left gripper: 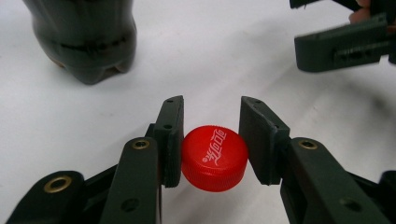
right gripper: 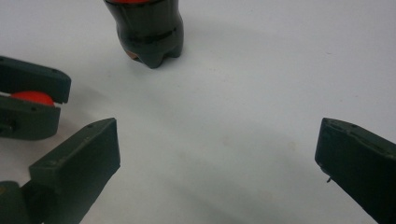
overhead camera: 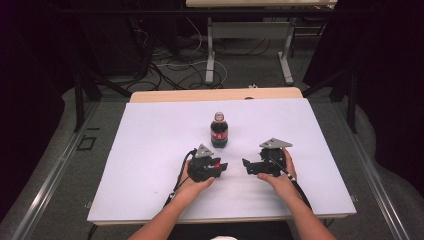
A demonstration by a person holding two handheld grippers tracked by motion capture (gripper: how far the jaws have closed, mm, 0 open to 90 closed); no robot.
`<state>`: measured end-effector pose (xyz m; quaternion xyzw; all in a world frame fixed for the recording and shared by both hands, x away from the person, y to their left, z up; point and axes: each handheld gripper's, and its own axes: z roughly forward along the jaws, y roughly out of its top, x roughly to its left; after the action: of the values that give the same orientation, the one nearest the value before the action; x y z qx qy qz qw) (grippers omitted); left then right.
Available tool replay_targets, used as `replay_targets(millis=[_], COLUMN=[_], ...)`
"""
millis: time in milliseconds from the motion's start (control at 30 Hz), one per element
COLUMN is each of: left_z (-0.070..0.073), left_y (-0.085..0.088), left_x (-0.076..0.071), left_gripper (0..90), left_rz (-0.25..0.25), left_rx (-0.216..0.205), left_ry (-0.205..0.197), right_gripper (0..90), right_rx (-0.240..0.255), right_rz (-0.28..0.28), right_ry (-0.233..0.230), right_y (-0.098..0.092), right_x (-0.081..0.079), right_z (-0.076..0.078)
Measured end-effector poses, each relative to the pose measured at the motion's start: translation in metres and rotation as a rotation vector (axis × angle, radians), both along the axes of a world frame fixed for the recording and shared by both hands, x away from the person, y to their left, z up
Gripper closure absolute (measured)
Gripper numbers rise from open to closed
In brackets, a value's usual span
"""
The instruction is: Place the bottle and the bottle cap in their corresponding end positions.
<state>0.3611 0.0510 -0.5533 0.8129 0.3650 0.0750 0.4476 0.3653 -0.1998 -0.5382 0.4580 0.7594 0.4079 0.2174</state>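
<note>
A red cap (left gripper: pixel 214 158) sits pinched between the two black jaws of the left gripper (left gripper: pixel 211 140), one pad pressed against each side. White lettering runs across the cap's flat top, which faces up toward that gripper's camera. In the high view the cap (overhead camera: pixel 217 164) shows as a small red spot at the tip of the left gripper (overhead camera: pixel 220 166), low over the table (overhead camera: pixel 150 150), just in front of the bottle (overhead camera: pixel 219 131).

The bottle stands upright near the middle of the white tabletop, dark liquid inside and a red label around it. Its top is open, with no cap on the neck. In the left gripper view its ridged base (left gripper: pixel 88 42) stands on the table to the upper left of the jaws, apart from them.

The right gripper (overhead camera: pixel 248 166) rests to the right, its tips pointing toward the left gripper, near it but not touching. Its jaws are spread wide with nothing between them; the right gripper view shows bare table in the gap (right gripper: pixel 217 154).

A hand (overhead camera: pixel 192 187) holds the left gripper from below; the other hand (overhead camera: pixel 280 180) holds the right.
</note>
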Motion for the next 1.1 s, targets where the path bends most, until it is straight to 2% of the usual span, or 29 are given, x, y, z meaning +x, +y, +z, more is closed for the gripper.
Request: replay_targets(millis=[67, 100, 167, 300, 367, 467, 567, 600, 700, 733, 867, 900, 967, 1067, 1100], left_z=[-0.003, -0.004, -0.007, -0.011, -0.013, -0.012, -0.012, -0.012, -0.011, -0.009, 0.0, 0.002, 0.007, 0.014, 0.015], left_y=[-0.002, -0.003, -0.004, -0.006, -0.007, -0.007, -0.007, -0.008, -0.007, -0.006, 0.005, 0.009, 0.017, 0.033, 0.038], left_x=[-0.001, -0.001, -0.001, 0.0, 0.0, 0.001, 0.001, 0.001, 0.001, 0.001, 0.003, 0.004, 0.004, 0.007, 0.007], left_gripper=[61.5, 61.5, 61.5, 61.4, 61.2, 60.0, 54.2, 52.4, 47.9, 46.2, 38.5, 35.9, 33.8, 28.9, 27.7], left_rz=[-0.009, -0.013, -0.015, -0.02, -0.019, -0.025, -0.029, -0.027, -0.016, -0.015, 0.001, 0.008, 0.034, 0.054, 0.066], left_rx=[0.009, 0.013, 0.023, 0.06, 0.057, 0.065, 0.06, 0.061, 0.042, 0.051, 0.034, 0.039, 0.02, 0.03, 0.011], left_ry=[-0.002, 0.009, 0.006, 0.026, 0.02, 0.036, 0.038, 0.034, 0.021, 0.02, 0.031, 0.017, 0.014, -0.007, -0.005], right_gripper=[0.0, 0.0, 0.1, 0.6, 0.6, 0.6, 0.6, 0.6, 0.6, 0.6, 0.6, 0.6, 0.6, 0.6, 0.6], right_rx=[0.004, 0.016, 0.045, 0.052, 0.049, 0.053, 0.054, 0.07, 0.062, 0.062, 0.063, 0.063, 0.07, 0.071, 0.065], right_rz=[-0.001, -0.003, -0.009, 0.003, 0.001, 0.001, 0.001, -0.003, -0.007, -0.007, -0.008, -0.008, -0.016, -0.021, -0.022], right_ry=[0.005, 0.006, 0.017, 0.015, 0.018, 0.019, 0.013, 0.023, 0.012, 0.012, 0.018, 0.015, 0.016, 0.016, 0.016], right_y=[-0.003, -0.003, -0.004, -0.005, -0.004, -0.003, -0.005, -0.005, -0.007, -0.007, -0.009, -0.01, -0.01, -0.012, -0.013], right_x=[0.0, 0.0, -0.001, -0.002, -0.002, -0.002, -0.002, -0.002, -0.001, -0.001, -0.002, -0.001, -0.001, -0.001, 0.0], right_z=[-0.001, -0.001, 0.001, 0.002, 0.001, 0.001, 0.002, 0.003, 0.002, 0.002, 0.002, 0.002, 0.002, 0.002, 0.002])
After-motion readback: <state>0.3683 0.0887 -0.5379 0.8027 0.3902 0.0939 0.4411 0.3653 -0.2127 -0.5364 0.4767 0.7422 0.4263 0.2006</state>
